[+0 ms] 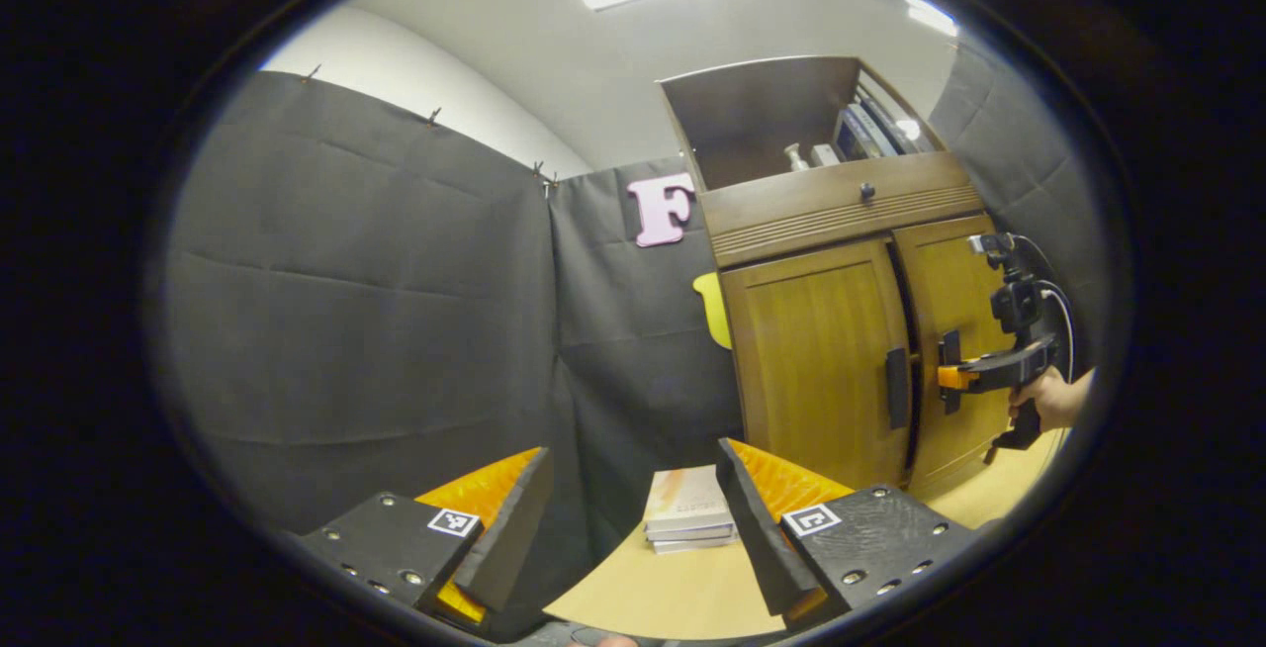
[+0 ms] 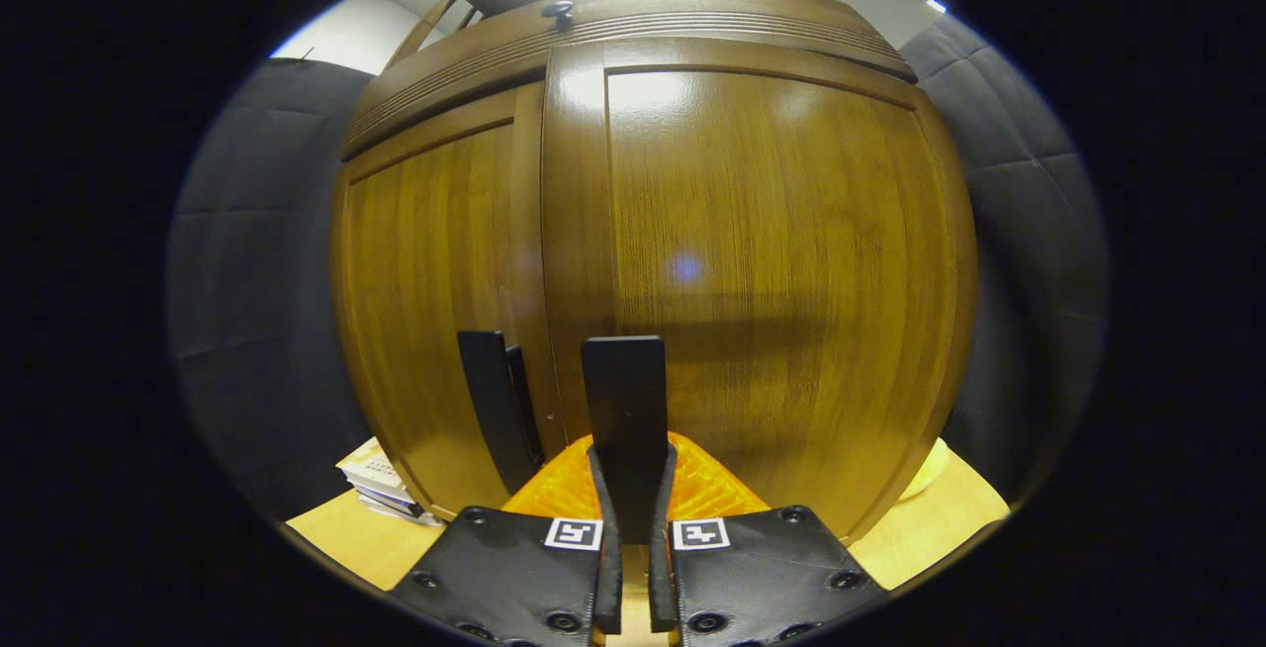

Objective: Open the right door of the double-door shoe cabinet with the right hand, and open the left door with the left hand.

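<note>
While the right gripper [image 2: 633, 489] clamps the right door's handle [image 2: 623, 400], the left gripper [image 1: 633, 518] hangs released.

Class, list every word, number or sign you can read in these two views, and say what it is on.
Stack of books on the table: cover print too blurred to read.
Books on the cabinet's top shelf: spines too small to read.
Square markers: coded patterns, no words.
</note>
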### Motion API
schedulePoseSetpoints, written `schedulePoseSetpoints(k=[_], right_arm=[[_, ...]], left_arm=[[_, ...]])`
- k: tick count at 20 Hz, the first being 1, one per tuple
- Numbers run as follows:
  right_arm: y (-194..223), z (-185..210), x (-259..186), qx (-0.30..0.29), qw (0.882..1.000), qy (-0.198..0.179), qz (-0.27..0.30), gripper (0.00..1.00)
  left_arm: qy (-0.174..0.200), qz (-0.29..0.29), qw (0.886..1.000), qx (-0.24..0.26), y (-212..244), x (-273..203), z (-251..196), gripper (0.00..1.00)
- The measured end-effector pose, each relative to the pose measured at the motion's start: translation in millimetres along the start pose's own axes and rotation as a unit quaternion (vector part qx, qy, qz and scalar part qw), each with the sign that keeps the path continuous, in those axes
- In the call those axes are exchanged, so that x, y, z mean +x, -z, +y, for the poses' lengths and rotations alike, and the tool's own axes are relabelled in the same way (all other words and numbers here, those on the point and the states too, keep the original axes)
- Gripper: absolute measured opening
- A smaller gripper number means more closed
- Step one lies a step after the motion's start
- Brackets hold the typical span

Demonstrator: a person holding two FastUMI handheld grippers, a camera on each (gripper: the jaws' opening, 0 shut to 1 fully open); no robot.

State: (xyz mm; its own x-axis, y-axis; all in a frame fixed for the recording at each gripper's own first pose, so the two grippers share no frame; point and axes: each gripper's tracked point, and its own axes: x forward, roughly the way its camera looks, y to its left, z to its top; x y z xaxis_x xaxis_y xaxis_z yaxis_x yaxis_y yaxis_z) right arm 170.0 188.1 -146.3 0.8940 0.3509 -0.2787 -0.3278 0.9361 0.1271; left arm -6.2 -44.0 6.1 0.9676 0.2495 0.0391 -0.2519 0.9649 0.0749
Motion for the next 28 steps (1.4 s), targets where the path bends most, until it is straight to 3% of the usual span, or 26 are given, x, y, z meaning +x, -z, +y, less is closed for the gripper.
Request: schedulePoseSetpoints(k=[1, 9, 10, 12, 14, 15, 23, 27, 28], right_arm=[[0.6, -0.2, -4.9, 0.0, 1.0, -0.005, 0.001, 0.12], [2.5, -6.0, -42.9, -0.002, 0.999, -0.032, 0.003, 0.09], [3.1, -7.2, -46.8, -0.001, 0.999, -0.033, 0.003, 0.15], [4.7, -11.4, -56.8, 0.001, 0.999, -0.035, 0.002, 0.09], [7.6, -15.3, -67.6, 0.001, 0.999, -0.036, 0.002, 0.12], [8.3, -17.3, -72.3, 0.001, 0.999, -0.034, 0.002, 0.09], [15.9, -42.7, -113.7, 0.004, 1.0, -0.021, 0.002, 0.12], [18.5, -61.4, -136.7, 0.011, 1.0, -0.007, 0.001, 0.08], [18.0, -68.0, -142.7, 0.011, 1.0, -0.003, 0.0, 0.12]], left_arm=[[0.007, -0.001, 1.0, -0.002, 0.1, 5.6, -5.9, 0.94], [0.067, -0.016, 0.998, -0.012, -10.6, 31.0, -62.1, 0.94], [0.075, -0.019, 0.997, -0.012, -11.2, 36.2, -69.6, 0.94], [0.088, -0.024, 0.996, -0.012, -15.2, 42.6, -81.1, 0.94], [0.098, -0.028, 0.995, -0.014, -20.3, 49.3, -93.3, 0.94], [0.103, -0.029, 0.994, -0.016, -22.2, 50.9, -99.8, 0.94], [0.139, -0.04, 0.989, -0.019, -32.3, 47.9, -154.6, 0.94], [0.164, -0.047, 0.985, -0.025, -32.0, 53.8, -161.1, 0.94], [0.171, -0.048, 0.984, -0.026, -34.3, 54.2, -163.4, 0.94]])
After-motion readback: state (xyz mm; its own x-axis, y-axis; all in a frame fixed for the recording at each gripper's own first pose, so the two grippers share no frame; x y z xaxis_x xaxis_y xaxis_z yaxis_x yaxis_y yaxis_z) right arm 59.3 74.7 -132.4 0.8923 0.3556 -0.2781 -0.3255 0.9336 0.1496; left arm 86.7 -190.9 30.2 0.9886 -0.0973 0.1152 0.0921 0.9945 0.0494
